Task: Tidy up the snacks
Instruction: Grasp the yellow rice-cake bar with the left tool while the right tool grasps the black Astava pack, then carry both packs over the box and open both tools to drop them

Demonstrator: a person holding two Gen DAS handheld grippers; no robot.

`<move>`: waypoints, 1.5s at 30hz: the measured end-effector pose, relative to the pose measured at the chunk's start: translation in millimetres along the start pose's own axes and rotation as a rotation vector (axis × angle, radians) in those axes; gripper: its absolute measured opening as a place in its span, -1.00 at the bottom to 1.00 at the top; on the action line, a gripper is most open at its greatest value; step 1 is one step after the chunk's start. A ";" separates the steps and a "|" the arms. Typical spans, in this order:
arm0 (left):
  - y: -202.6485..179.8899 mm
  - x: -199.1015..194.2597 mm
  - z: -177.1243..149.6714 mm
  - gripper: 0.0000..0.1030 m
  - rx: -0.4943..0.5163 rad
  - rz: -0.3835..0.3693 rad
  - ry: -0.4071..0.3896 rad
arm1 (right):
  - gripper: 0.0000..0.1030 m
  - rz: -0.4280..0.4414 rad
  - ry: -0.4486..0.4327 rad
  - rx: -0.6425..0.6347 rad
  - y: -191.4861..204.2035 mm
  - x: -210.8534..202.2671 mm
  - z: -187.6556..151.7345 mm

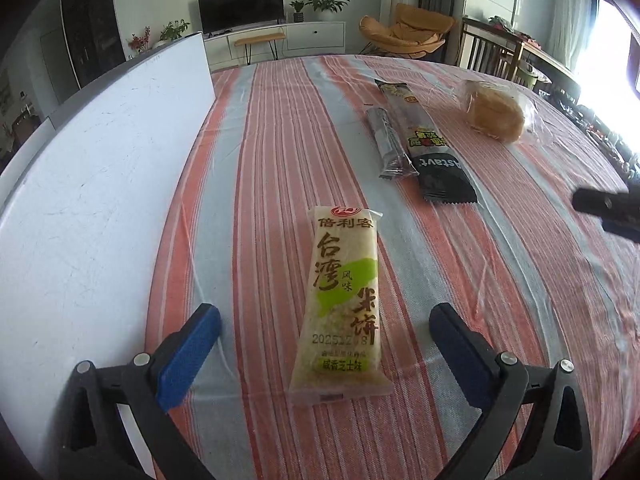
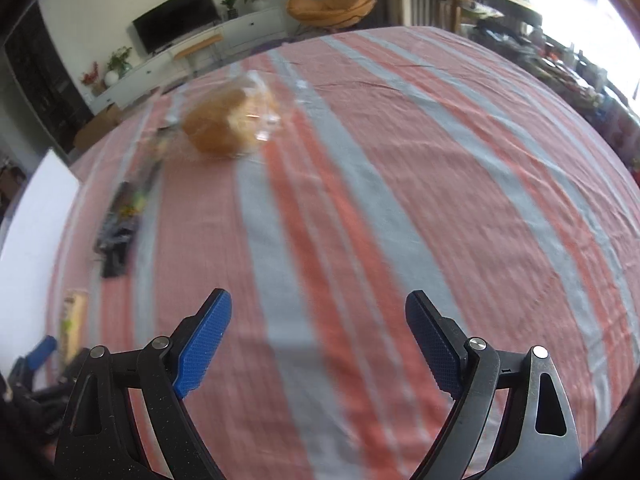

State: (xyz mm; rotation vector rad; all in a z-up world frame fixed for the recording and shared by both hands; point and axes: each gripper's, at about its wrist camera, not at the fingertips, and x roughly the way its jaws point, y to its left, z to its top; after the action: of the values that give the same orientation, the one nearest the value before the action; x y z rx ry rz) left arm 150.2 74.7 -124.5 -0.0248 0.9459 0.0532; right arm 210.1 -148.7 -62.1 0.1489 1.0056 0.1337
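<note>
A yellow-green rice cracker packet [image 1: 340,304] lies on the striped cloth between the fingers of my open left gripper [image 1: 325,316], which touches nothing. Beyond it lie a small dark striped bar [image 1: 390,144], a long black snack pack [image 1: 424,140] and a wrapped bun [image 1: 496,110]. My right gripper [image 2: 319,304] is open and empty over bare cloth. In the blurred right wrist view the bun [image 2: 228,120] lies ahead to the left, the black packs [image 2: 122,224] and the cracker packet [image 2: 74,324] at far left. The right gripper's tip [image 1: 608,208] shows at the right edge.
A white board or tray [image 1: 88,200] lies along the left side of the table, also visible in the right wrist view [image 2: 32,248]. The red and grey striped tablecloth [image 1: 280,160] covers the table. Chairs, a TV stand and a cluttered sideboard stand beyond the far edge.
</note>
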 end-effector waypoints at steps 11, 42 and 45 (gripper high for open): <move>0.1 -0.1 0.2 1.00 0.000 -0.001 0.000 | -0.02 0.087 0.163 -0.169 123.1 86.6 53.9; -4.2 -14.6 2.3 -0.06 0.058 -0.044 0.047 | 0.27 -0.093 0.218 -0.248 51.7 10.2 -32.6; 3.9 -23.5 -0.1 -0.49 0.020 -0.106 0.058 | -0.48 -0.109 0.187 -0.218 50.5 4.6 -37.6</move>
State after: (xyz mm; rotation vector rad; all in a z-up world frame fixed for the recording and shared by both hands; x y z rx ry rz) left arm 136.2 77.8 -105.4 -0.0582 1.0017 -0.0554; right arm 178.4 -95.9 -76.3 -0.1199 1.1750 0.1592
